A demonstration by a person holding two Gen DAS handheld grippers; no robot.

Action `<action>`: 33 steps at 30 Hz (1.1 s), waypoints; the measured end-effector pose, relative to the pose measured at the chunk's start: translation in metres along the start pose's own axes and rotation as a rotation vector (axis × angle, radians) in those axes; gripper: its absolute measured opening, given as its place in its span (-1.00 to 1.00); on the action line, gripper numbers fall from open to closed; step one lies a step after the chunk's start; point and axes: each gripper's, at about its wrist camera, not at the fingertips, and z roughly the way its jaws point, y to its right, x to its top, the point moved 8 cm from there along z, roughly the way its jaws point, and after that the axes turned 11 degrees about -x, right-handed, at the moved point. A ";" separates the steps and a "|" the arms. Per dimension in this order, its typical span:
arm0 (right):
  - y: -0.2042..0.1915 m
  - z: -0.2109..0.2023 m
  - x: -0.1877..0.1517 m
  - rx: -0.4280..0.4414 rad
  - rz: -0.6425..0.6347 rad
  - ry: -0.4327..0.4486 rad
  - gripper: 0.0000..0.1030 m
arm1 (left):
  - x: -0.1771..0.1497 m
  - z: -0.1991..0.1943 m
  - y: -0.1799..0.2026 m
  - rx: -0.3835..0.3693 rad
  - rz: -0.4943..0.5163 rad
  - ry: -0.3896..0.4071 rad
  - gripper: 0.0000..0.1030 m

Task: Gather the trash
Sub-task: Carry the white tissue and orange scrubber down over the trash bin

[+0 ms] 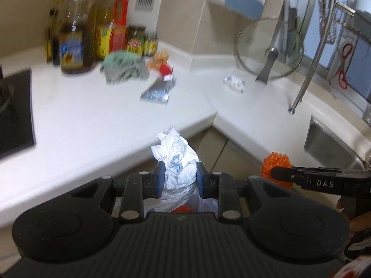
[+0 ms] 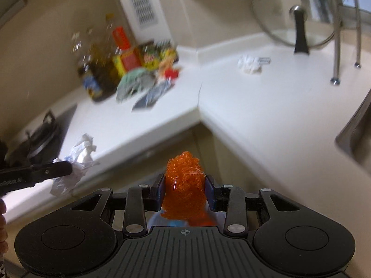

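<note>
My left gripper [image 1: 180,170] is shut on a crumpled white paper wad [image 1: 175,155], held in the air in front of the white counter's corner. My right gripper [image 2: 185,180] is shut on a bunched orange mesh [image 2: 184,185]. In the left wrist view the orange mesh [image 1: 276,164] and the right gripper show at the right. In the right wrist view the paper wad [image 2: 76,162] and the left gripper [image 2: 71,169] show at the left. More trash lies on the counter: a silvery wrapper [image 1: 157,90], red and orange scraps [image 1: 165,69] and a small white crumpled piece [image 1: 234,82].
Bottles and jars [image 1: 76,44] and a green cloth [image 1: 124,67] crowd the counter's back left. A black hob [image 1: 16,111] is at the left. A glass lid [image 1: 269,48] leans at the back right, a rack leg [image 1: 301,90] stands on the counter, and a steel sink [image 1: 336,143] is at the right.
</note>
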 end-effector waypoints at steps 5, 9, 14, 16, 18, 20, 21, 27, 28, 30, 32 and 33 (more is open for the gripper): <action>-0.002 0.028 -0.031 0.016 -0.046 -0.096 -0.29 | -0.037 0.019 -0.009 0.024 -0.072 -0.079 -0.52; 0.007 0.054 -0.051 0.012 -0.072 -0.167 -0.29 | -0.063 0.040 -0.013 0.054 -0.107 -0.147 -0.52; 0.021 0.086 -0.068 -0.011 -0.095 -0.211 -0.29 | -0.094 0.077 -0.019 0.089 -0.101 -0.226 -0.52; 0.026 0.099 -0.076 -0.019 -0.097 -0.228 -0.29 | -0.104 0.090 -0.024 0.103 -0.096 -0.245 -0.51; 0.030 0.111 -0.081 -0.030 -0.103 -0.236 -0.29 | -0.113 0.103 -0.031 0.111 -0.097 -0.269 -0.51; 0.034 0.122 -0.085 -0.038 -0.099 -0.243 -0.29 | -0.119 0.115 -0.037 0.112 -0.091 -0.282 -0.51; 0.037 0.126 -0.087 -0.040 -0.096 -0.245 -0.29 | -0.120 0.121 -0.039 0.117 -0.086 -0.286 -0.51; 0.046 0.149 -0.091 -0.051 -0.080 -0.254 -0.29 | -0.121 0.150 -0.050 0.118 -0.066 -0.299 -0.49; 0.046 0.152 -0.092 -0.052 -0.077 -0.256 -0.29 | -0.122 0.153 -0.051 0.122 -0.062 -0.299 -0.48; 0.047 0.157 -0.092 -0.052 -0.068 -0.256 -0.29 | -0.124 0.160 -0.055 0.118 -0.059 -0.307 -0.46; 0.048 0.161 -0.093 -0.055 -0.064 -0.258 -0.29 | -0.125 0.167 -0.057 0.113 -0.051 -0.311 -0.45; 0.048 0.162 -0.093 -0.057 -0.061 -0.259 -0.29 | -0.126 0.170 -0.056 0.108 -0.044 -0.315 -0.45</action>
